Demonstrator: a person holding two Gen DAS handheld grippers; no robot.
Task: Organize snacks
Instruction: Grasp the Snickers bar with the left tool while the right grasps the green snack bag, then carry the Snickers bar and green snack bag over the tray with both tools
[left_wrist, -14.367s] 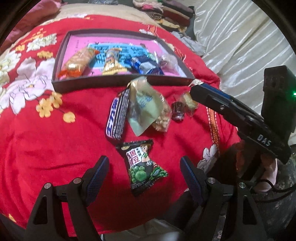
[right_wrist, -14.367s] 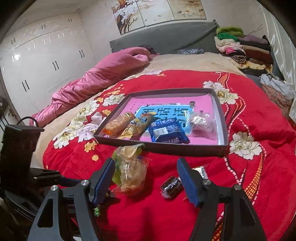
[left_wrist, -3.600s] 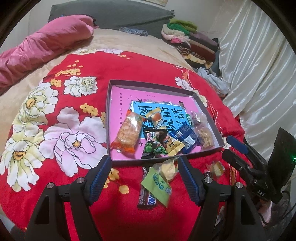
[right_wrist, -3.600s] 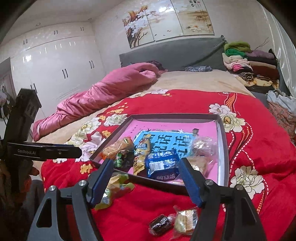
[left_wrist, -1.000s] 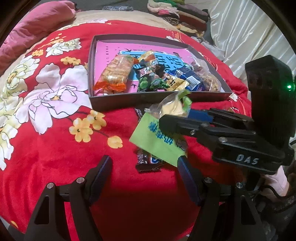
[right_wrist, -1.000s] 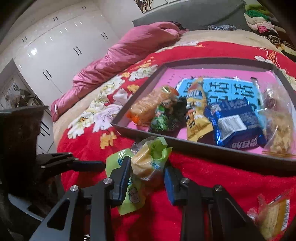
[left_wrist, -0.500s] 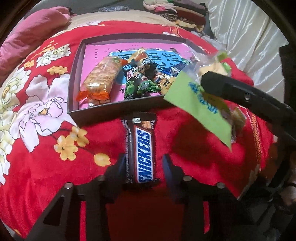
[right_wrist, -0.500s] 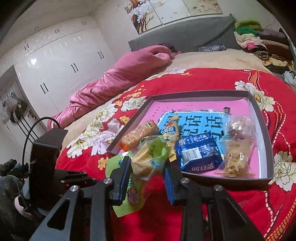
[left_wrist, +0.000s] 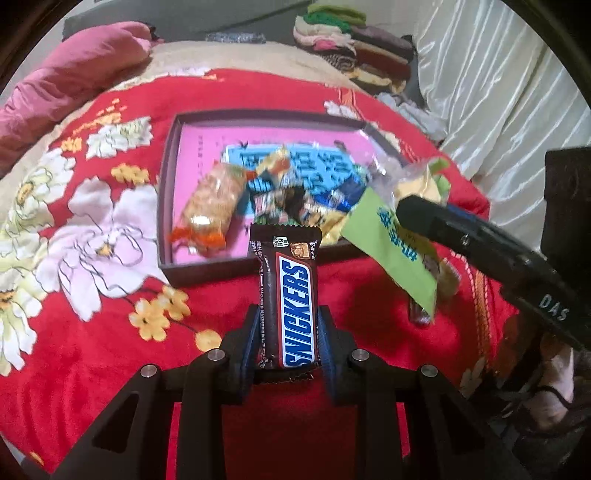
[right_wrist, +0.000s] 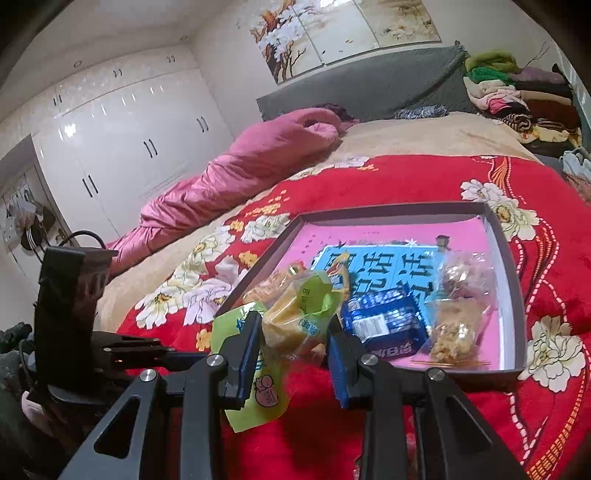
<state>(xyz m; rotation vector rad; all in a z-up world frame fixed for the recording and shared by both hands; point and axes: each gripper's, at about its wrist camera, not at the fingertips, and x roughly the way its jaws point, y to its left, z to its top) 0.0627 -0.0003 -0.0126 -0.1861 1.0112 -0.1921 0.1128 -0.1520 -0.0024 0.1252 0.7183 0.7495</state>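
Black left tongs (left_wrist: 288, 343) pinch a Snickers bar (left_wrist: 288, 295) by its near end. Their blue pads have just been closing, and now they press on both sides of the bar. The bar sticks up and away from the tongs, above the red blanket (left_wrist: 110, 332), and its far end shows in front of the near wall of the box (left_wrist: 207, 267).

Right tongs (right_wrist: 295, 343) pinch a green bag (right_wrist: 299, 317) with yellow snacks inside. The pads squeeze the puffy part of the bag, and its flat green end hangs down on the left of the tongs. In the left view the same bag (left_wrist: 395, 243) hangs from the right tongs (left_wrist: 417, 210), off the blanket and just beside the near right corner of the box.

Past both tongs the box (right_wrist: 517, 295) lies on the blanket, dark on the outside and pink inside. In it lie an orange pack (left_wrist: 210, 206) on the left, a blue pack (right_wrist: 384, 328) in the middle, and a clear bag (right_wrist: 458, 317) of brown bits on the right. More small packs lie between them, too blurred to name.

Farther back lies a pink quilt (right_wrist: 236, 177). Folded clothes (right_wrist: 517, 96) are piled at the head of the bed. White closets (right_wrist: 129, 147) stand along the far wall.
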